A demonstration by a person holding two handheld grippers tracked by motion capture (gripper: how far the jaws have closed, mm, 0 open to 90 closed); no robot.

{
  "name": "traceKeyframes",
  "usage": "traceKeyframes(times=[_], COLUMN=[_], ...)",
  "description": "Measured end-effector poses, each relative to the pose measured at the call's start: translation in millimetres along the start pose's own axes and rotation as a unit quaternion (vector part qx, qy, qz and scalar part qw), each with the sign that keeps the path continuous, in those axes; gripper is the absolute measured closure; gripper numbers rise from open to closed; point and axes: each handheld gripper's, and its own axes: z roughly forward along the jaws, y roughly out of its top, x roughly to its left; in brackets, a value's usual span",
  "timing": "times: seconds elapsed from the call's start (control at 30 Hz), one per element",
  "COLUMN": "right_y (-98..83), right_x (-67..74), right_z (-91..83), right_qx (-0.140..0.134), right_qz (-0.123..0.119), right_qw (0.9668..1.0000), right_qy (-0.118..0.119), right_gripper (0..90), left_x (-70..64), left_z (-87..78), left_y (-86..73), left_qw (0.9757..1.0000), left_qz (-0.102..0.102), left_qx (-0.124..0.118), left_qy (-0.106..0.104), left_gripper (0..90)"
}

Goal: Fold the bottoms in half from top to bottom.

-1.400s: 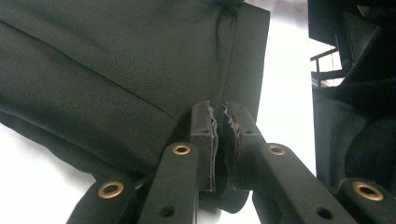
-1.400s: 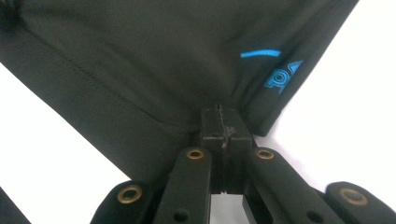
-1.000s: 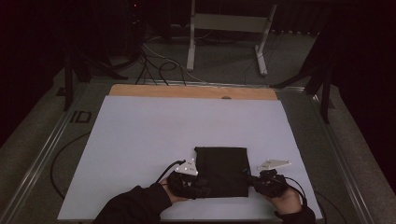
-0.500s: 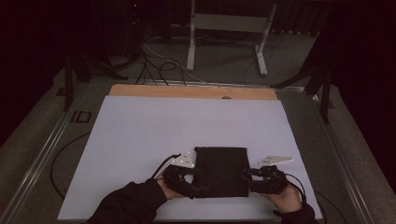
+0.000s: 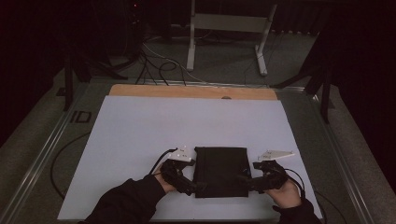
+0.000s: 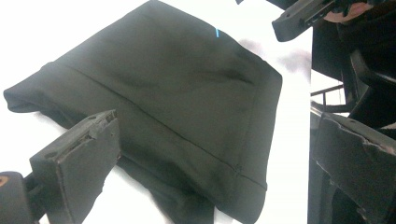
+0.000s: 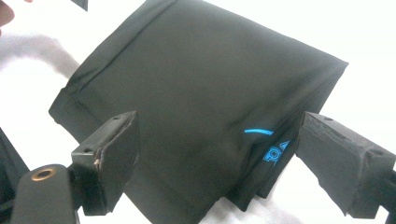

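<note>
Now both tongs stand open beside the folded black garment.

Folded black fabric garment lies at 6 o'clock on your white table sheet | your left gripper at its 9 o'clock edge | your right gripper at its 3 o'clock edge | bare wooden table strip at 12 o'clock behind the sheet.

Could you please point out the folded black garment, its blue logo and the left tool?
Folded black garment [image 5: 220,170], high view, middle of its top layer.
Blue logo [image 7: 275,154], right gripper view, the print.
Left tool [image 5: 198,186], high view, between its fingertips.
</note>
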Motion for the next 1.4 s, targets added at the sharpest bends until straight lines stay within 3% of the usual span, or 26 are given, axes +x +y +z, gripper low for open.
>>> traceKeyframes(times=[0.1,0.17,0.3,0.53,0.73,0.97,1.1,1.2,1.4], right_y=[1.9,3.7,7.9,15.5,21.3,29.0,29.6,28.3,23.9], right_x=[-1.9,-3.4,-7.5,-9.7,-13.2,-17.2,-21.2,-24.1,-31.3], right_z=[-2.4,-3.8,-5.7,-6.9,-3.6,4.3,10.8,15.5,23.7], right_qx=[-0.010,-0.012,-0.016,-0.016,-0.032,-0.045,-0.049,-0.054,-0.053], right_qz=[0.002,0.002,0.007,-0.003,-0.003,0.001,0.004,0.009,0.021], right_qw=[0.9999,0.9998,0.9998,0.9995,0.9983,0.9966,0.9957,0.9949,0.9948], right_qy=[-0.010,-0.012,-0.011,-0.028,-0.049,-0.068,-0.078,-0.084,-0.084], right_gripper=[13.0,13.0,13.1,13.0,12.9,12.4,12.4,12.5,12.4], left_x=[2.2,4.6,4.0,6.0,13.7,24.4,29.3,32.8,39.8], left_z=[-1.0,-1.9,-3.1,-4.6,-2.4,3.4,8.7,14.0,24.1], left_y=[1.7,3.1,7.6,15.2,17.5,20.0,20.1,19.5,15.4], left_qw=[1.0000,1.0000,0.9997,0.9978,0.9961,0.9922,0.9915,0.9922,0.9910], left_qz=[-0.002,-0.009,0.000,-0.013,-0.043,-0.079,-0.090,-0.096,-0.115], left_qx=[0.000,-0.004,-0.001,0.005,0.000,0.003,0.005,0.005,-0.001], left_qy=[0.009,0.000,0.023,0.065,0.077,0.096,0.094,0.079,0.069], left_gripper=[1.8,1.8,1.6,0.2,0.2,0.2,0.2,0.2,0.2])
